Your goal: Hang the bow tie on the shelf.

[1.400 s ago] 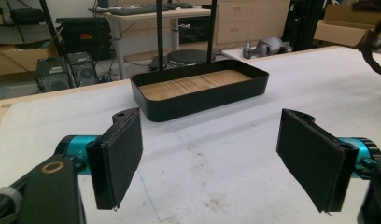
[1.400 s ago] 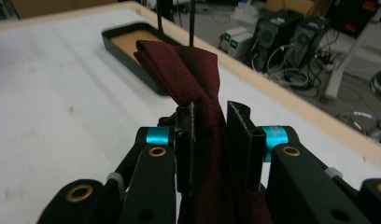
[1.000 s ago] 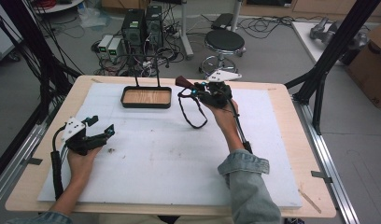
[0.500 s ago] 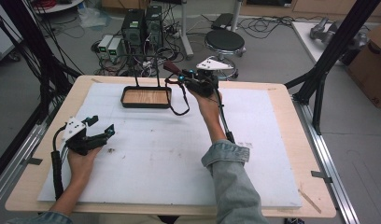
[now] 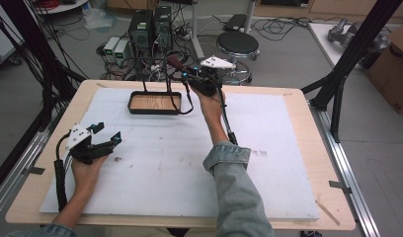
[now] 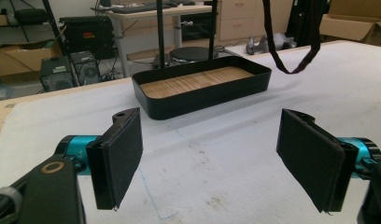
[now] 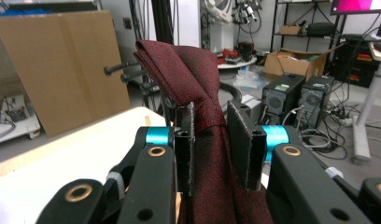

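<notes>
The right gripper [image 5: 185, 75] is clamping a dark red fabric necktie [image 7: 188, 79] above the black tray with a wooden bottom [image 5: 155, 103]. The left gripper [image 5: 106, 134] is resting with jaws apart. Next, the necktie probably needs lowering into the tray.

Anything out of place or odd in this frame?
Nothing is damaged or spilled. The dark red tie is bunched between the right gripper jaws, its loop dangling beside the black tray, not inside it.

We see even, bright indoor light, soft shadows on the white mat [image 5: 165, 163], slight softness overall, no glare.
</notes>
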